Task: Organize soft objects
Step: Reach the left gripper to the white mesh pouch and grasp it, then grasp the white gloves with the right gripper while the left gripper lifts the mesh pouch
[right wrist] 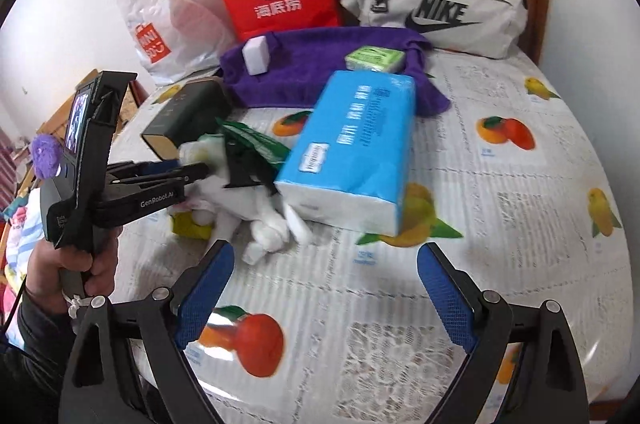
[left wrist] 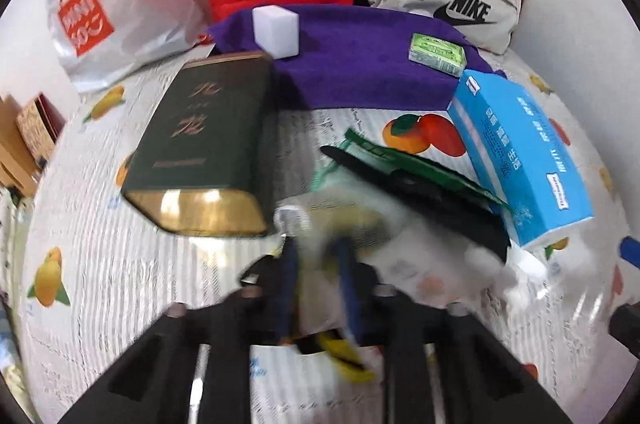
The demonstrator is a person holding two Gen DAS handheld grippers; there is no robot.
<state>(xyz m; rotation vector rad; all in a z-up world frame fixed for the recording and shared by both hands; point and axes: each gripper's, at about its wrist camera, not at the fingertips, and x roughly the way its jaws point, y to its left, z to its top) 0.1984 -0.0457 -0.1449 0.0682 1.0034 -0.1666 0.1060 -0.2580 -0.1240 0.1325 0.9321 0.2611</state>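
Your left gripper (right wrist: 200, 166) is squeezed shut on a clear bag (left wrist: 352, 224) full of soft stuff. You can see white fluffy bits (right wrist: 272, 228), something black (right wrist: 248, 168) and something green (right wrist: 252, 140) in it. The picture there is blurry, so I cannot tell just what each thing is. The bag sits in the middle of the table (right wrist: 500, 224), just left of the blue tissue pack (right wrist: 356, 148) and touching it.

Here is what could go wrong. I think the grip is only on a thin fold of the bag. If you pull fast, the plastic may slip out and the soft things may spill. The white bits at the near end look partly tucked under the tissue pack, so a lift may drag that pack along or tip it. The dark green tin (left wrist: 204, 140) stands just beside the bag on the left, so a swing that way may bump it.

Your left hand (right wrist: 76, 264) holds its tool low, on the left side of the table, with the fingers pointing right, into the bag. Your right gripper (right wrist: 324, 284) is wide apart and holds nothing. It hangs over the near part of the table, aimed toward the tissue pack, with bare cloth between its blue pads (right wrist: 206, 288).
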